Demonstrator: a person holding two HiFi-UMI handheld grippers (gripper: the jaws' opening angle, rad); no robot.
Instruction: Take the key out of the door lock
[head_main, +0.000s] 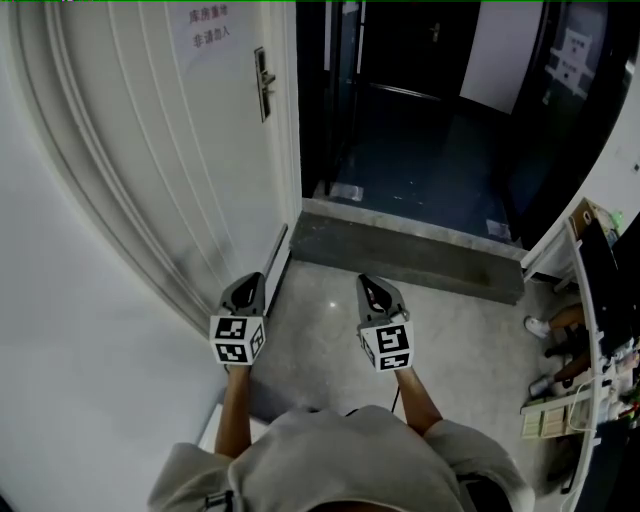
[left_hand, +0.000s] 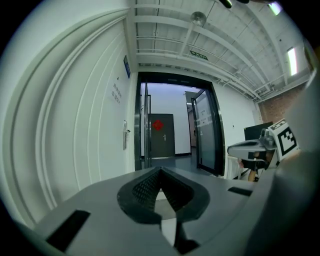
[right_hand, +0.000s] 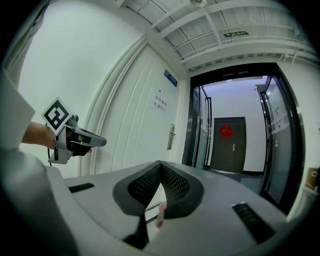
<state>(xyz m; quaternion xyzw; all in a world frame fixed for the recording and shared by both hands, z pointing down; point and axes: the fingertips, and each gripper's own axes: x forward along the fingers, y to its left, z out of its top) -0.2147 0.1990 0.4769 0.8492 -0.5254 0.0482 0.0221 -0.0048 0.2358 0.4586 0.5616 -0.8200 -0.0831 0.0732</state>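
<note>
Ahead left, white door (head_main: 150, 150) with lock plate (head_main: 264, 83) (well apart); left tongs (head_main: 252, 280), right tongs (head_main: 368, 281) both closed, empty

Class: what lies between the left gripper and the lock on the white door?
In the head view, only bare white door face runs from the left gripper up to the lock.
</note>
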